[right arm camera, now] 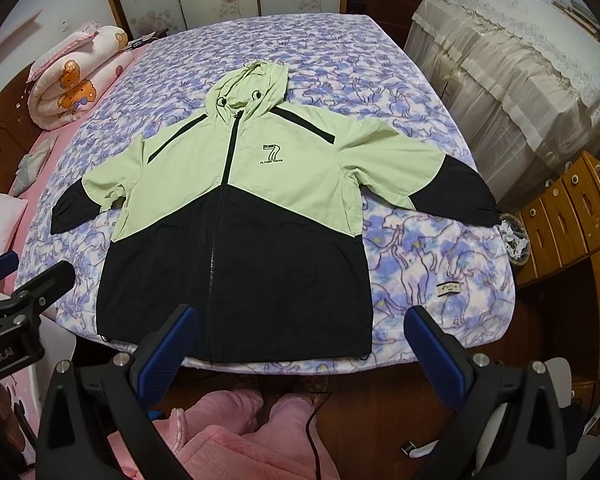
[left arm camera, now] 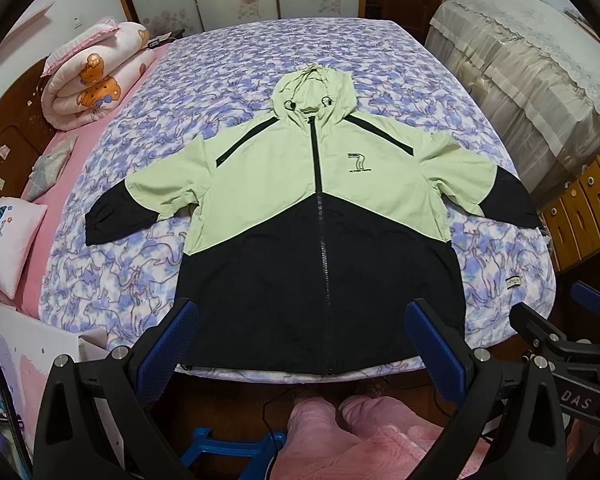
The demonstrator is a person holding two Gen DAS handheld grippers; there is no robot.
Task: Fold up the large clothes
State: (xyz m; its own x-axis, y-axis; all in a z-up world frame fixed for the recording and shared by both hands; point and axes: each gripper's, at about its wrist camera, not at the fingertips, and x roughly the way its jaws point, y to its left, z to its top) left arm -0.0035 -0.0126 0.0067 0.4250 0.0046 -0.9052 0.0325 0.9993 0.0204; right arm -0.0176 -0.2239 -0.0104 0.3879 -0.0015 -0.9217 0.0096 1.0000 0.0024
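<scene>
A light green and black hooded jacket (left arm camera: 316, 208) (right arm camera: 240, 216) lies flat and face up on the bed, zipped, sleeves spread to both sides, hood pointing away. Its black hem runs along the bed's near edge. My left gripper (left arm camera: 304, 344) hovers open above the hem, blue pads wide apart and empty. My right gripper (right arm camera: 300, 344) also stands open over the hem's right part, holding nothing. In the left wrist view the right gripper (left arm camera: 580, 320) shows at the right edge, and the left gripper (right arm camera: 16, 280) shows at the left edge of the right wrist view.
A purple cat-print blanket (left arm camera: 260, 64) (right arm camera: 420, 92) covers the bed. A rolled pink quilt (left arm camera: 96, 76) and a pillow (left arm camera: 8, 240) lie at the left. A lace-covered piece of furniture (right arm camera: 520, 60) and wooden drawers (right arm camera: 572, 216) stand at the right. The person's pink trousers (left arm camera: 340, 432) appear below.
</scene>
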